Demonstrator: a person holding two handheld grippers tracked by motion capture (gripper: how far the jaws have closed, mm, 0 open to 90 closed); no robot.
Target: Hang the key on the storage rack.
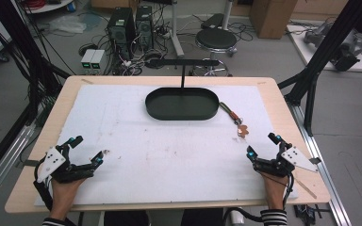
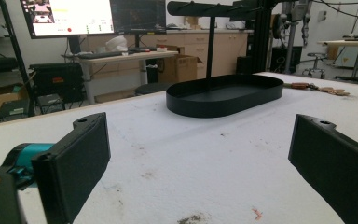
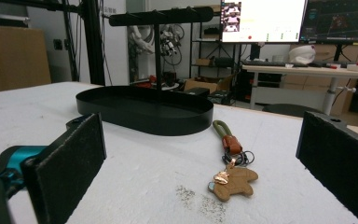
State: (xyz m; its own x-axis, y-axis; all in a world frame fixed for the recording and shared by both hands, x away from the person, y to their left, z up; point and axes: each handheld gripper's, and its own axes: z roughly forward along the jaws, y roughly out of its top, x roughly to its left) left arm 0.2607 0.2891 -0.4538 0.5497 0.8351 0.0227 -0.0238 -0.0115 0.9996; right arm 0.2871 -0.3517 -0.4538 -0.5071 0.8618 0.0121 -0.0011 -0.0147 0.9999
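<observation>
Right gripper view: wide-open right tool (image 3: 200, 158) faces a leather star-shaped keychain (image 3: 233, 179) before an oval black tray (image 3: 144, 112).

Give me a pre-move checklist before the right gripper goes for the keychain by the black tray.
1. Right gripper open: ok, its jaws stand wide apart with nothing between them.
2. Keychain reachable: ok, it lies flat on the white mat ahead of the right gripper, apart from it.
3. Keychain free of the tray: ok, its green loop lies beside the tray wall, not inside; whether it touches the wall, cannot tell.
4. Tray and the hanger bar above it unoccupied: ok, nothing in the tray or on the bar.
5. Left gripper out of the way: ok, open, resting at the mat's near left corner.
</observation>
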